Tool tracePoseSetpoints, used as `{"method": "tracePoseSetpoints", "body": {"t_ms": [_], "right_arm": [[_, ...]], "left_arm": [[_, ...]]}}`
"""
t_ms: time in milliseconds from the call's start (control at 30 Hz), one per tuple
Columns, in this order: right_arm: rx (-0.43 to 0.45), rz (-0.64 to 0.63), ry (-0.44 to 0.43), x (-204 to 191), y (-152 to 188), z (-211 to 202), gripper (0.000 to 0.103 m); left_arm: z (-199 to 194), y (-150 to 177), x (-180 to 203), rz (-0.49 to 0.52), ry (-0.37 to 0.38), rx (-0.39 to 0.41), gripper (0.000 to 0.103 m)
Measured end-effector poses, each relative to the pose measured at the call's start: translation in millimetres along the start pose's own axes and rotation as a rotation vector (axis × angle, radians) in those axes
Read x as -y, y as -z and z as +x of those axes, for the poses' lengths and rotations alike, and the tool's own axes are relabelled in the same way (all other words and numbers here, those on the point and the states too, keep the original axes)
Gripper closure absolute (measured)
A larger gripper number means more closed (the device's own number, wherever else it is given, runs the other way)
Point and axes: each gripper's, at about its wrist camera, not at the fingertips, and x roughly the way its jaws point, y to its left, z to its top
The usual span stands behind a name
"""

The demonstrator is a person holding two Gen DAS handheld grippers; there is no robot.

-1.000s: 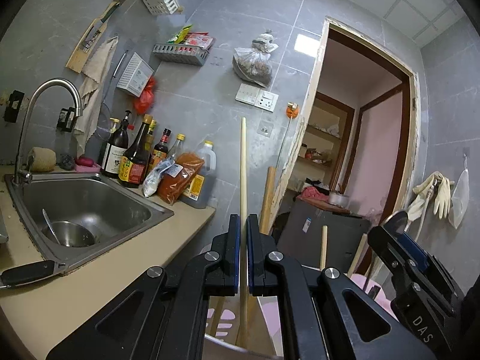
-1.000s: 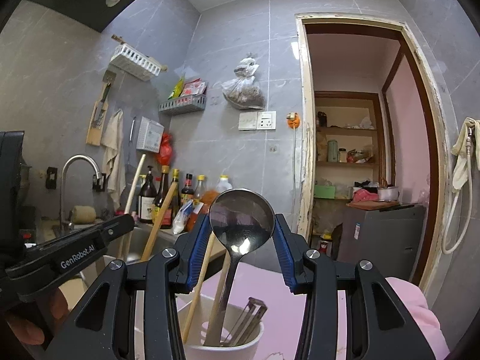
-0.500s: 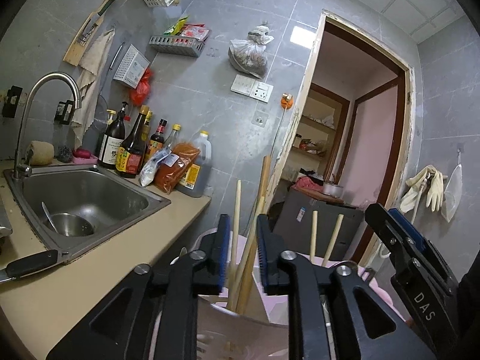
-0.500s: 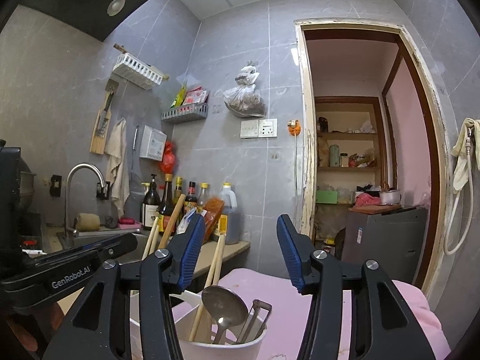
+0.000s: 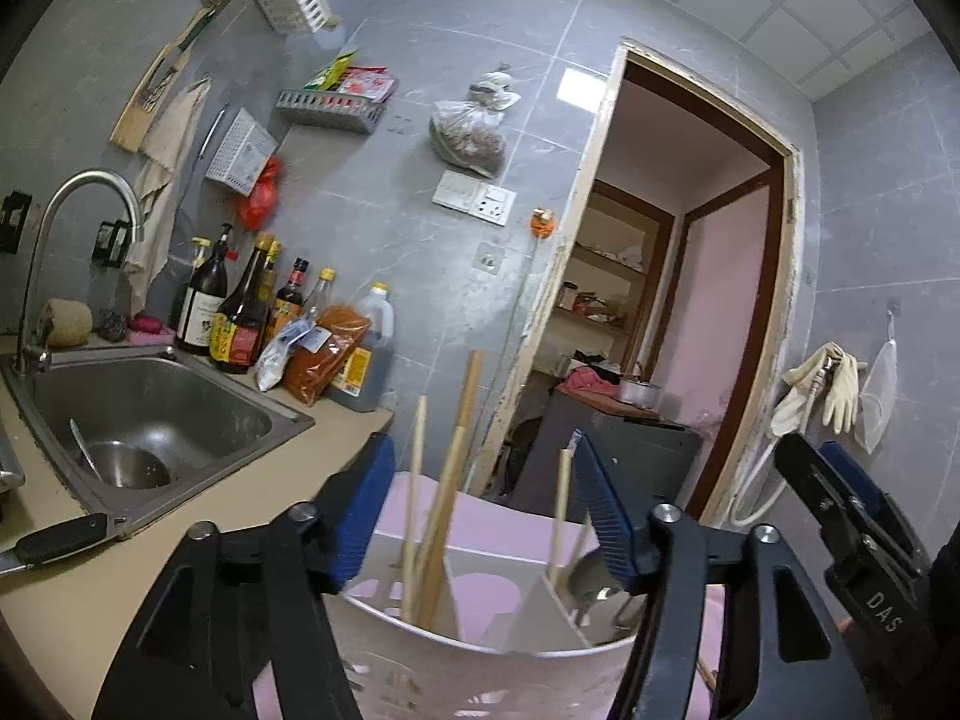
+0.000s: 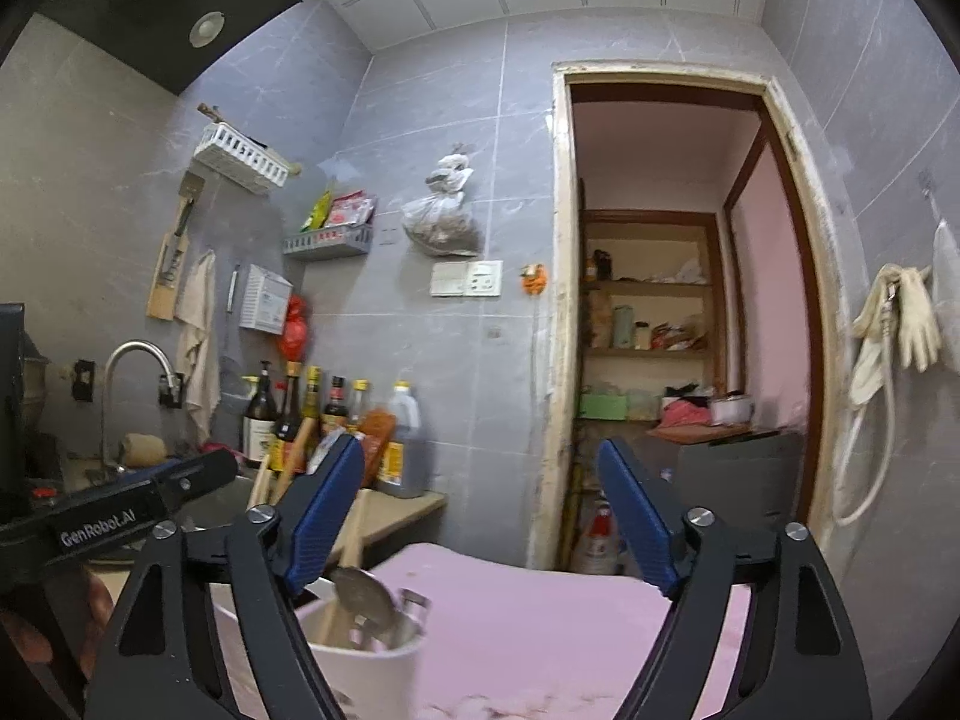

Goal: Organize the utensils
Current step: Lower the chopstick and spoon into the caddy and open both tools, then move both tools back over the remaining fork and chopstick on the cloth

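Both grippers have released: left gripper [image 5: 483,504] and right gripper [image 6: 480,519] gape wide, holding nothing. Chopsticks [image 5: 441,516] and spoon [image 6: 363,594] stand in the white holder [image 6: 366,669] on the pink surface [image 6: 540,630], beside the counter [image 5: 198,540]

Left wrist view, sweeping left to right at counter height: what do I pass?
Faucet → sink → sauce bottles → chopsticks in the white holder → doorway → hanging gloves.

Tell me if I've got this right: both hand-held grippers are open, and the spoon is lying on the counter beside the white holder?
Not quite. Both the left hand-held gripper and the right hand-held gripper are open, but the spoon stands inside the white holder, not on the counter. The right wrist view shows it.
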Motion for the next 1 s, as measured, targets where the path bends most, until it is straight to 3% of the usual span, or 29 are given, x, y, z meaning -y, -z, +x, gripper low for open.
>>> {"method": "tracePoseSetpoints", "body": {"t_ms": [167, 300, 700, 1000], "right_arm": [[0.010, 0.005, 0.061, 20, -8, -23, 0.004], [0.006, 0.020, 0.104, 36, -11, -40, 0.000], [-0.073, 0.028, 0.216, 74, -3, -75, 0.000], [-0.126, 0.020, 0.258, 95, 7, -93, 0.000]], "left_arm": [[-7, -2, 19, 0.043, 0.048, -0.021, 0.023], [-12, 0, 33, 0.074, 0.077, -0.034, 0.007], [-18, 22, 75, 0.155, 0.138, -0.098, 0.003], [-10, 49, 104, 0.247, 0.210, -0.203, 0.003]]}}
